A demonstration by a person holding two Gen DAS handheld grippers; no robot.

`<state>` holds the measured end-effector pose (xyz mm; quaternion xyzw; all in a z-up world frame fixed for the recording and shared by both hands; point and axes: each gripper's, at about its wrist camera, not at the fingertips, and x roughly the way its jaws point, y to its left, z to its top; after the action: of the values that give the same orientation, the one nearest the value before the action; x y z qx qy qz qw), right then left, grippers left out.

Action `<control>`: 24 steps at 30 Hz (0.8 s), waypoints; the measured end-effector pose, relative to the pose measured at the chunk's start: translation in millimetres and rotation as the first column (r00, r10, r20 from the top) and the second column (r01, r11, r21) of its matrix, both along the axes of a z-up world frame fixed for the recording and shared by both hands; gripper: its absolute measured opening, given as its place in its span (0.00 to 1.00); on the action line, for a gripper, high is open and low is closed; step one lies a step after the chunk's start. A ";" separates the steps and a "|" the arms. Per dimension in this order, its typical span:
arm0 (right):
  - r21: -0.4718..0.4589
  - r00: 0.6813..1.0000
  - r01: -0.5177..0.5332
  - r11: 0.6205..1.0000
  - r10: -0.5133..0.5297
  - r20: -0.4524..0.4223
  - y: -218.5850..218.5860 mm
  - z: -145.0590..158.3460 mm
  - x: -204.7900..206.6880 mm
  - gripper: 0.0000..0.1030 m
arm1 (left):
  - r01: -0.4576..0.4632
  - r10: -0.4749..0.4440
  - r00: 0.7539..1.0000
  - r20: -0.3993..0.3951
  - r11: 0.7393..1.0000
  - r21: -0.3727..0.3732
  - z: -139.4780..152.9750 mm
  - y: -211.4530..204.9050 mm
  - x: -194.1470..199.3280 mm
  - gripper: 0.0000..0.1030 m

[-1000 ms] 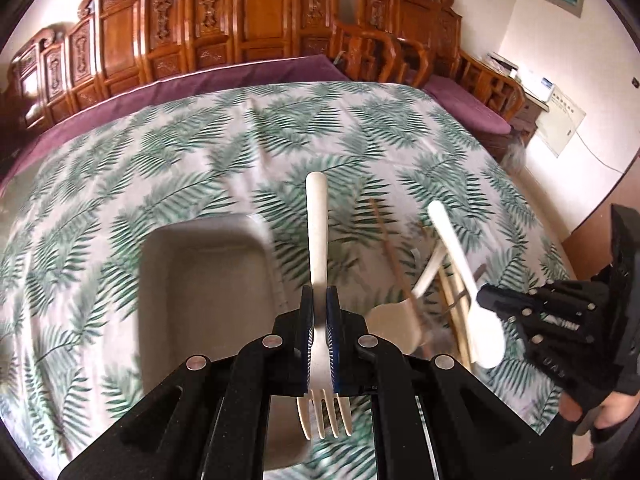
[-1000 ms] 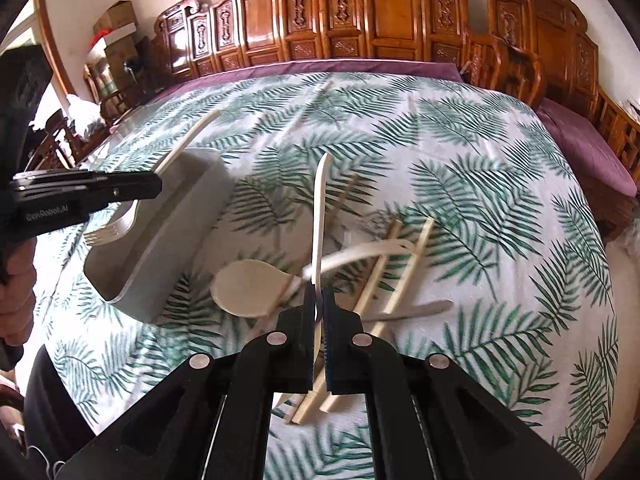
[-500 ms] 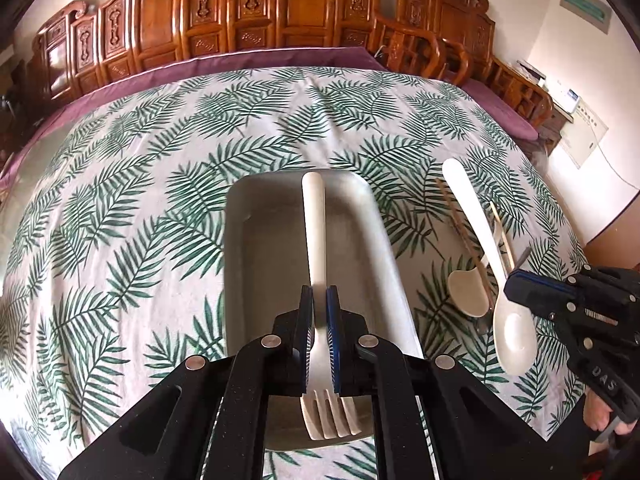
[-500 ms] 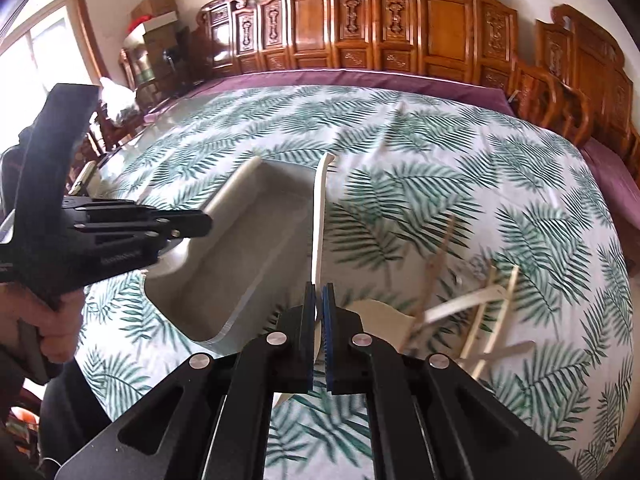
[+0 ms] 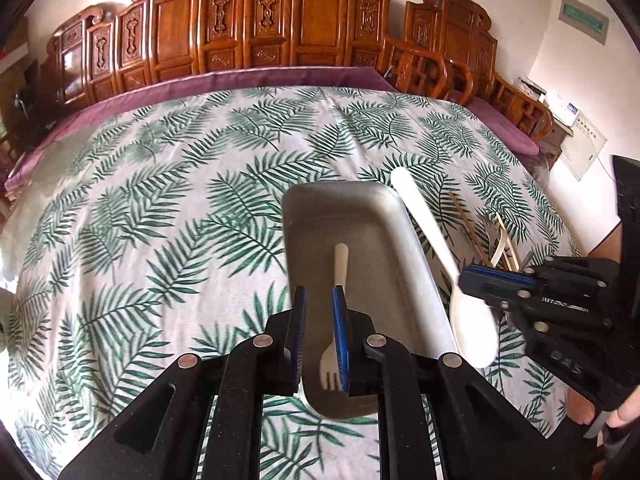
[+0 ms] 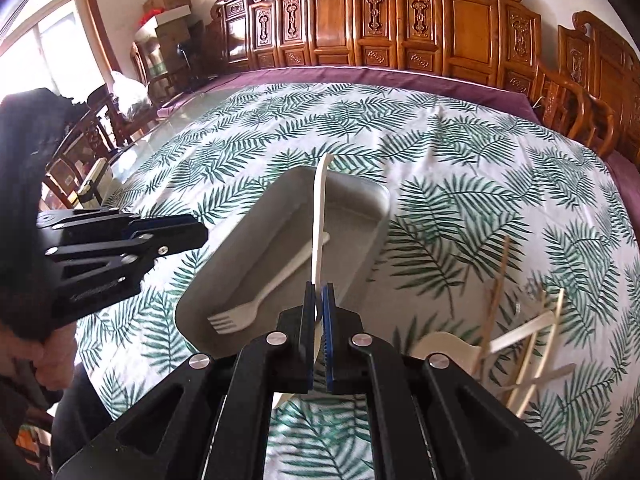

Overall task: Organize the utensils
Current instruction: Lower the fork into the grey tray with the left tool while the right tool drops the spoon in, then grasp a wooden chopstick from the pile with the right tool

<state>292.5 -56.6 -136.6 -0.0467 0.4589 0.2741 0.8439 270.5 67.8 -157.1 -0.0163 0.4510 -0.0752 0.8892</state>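
Observation:
A grey rectangular tray (image 5: 320,216) sits on the leaf-print tablecloth. A cream fork (image 5: 340,264) lies loose inside it, tines toward me. My left gripper (image 5: 318,292) hovers above the tray's near end; its jaws are opening and nothing is pressed between the pads. In the right wrist view the fork (image 6: 276,280) rests on the floor of the tray (image 6: 352,216), with the left gripper (image 6: 188,232) apart to its left. My right gripper (image 6: 318,292) is shut on a cream spoon (image 6: 320,216), whose handle points forward over the tray. The spoon (image 5: 432,236) hangs over the tray's right rim.
A pile of several chopsticks and a second cream spoon (image 6: 520,332) lies on the cloth right of the tray. Carved wooden chairs (image 5: 280,32) line the far edge of the table. A person's hand (image 6: 44,364) holds the left gripper at the table's left edge.
The left jaws have parted and the fork has dropped from them into the tray. The right gripper has carried the spoon leftward from the pile to above the tray.

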 end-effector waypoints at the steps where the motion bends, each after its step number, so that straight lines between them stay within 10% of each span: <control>1: -0.002 1.000 0.000 1.000 0.000 -0.003 4.7 -2.0 1.0 0.04 | 0.000 0.000 1.000 0.004 1.000 0.000 1.1 1.7 -1.8 0.12; 24: 0.038 1.000 0.019 0.999 -0.020 0.009 -13.1 3.1 -4.7 0.07 | 0.019 -0.019 0.999 0.027 1.000 -0.011 9.0 3.2 -17.0 0.12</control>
<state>287.8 -69.7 -133.5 -0.0275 0.4499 0.2744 0.8494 253.5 71.0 -148.1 -0.0161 0.4389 -0.0865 0.8942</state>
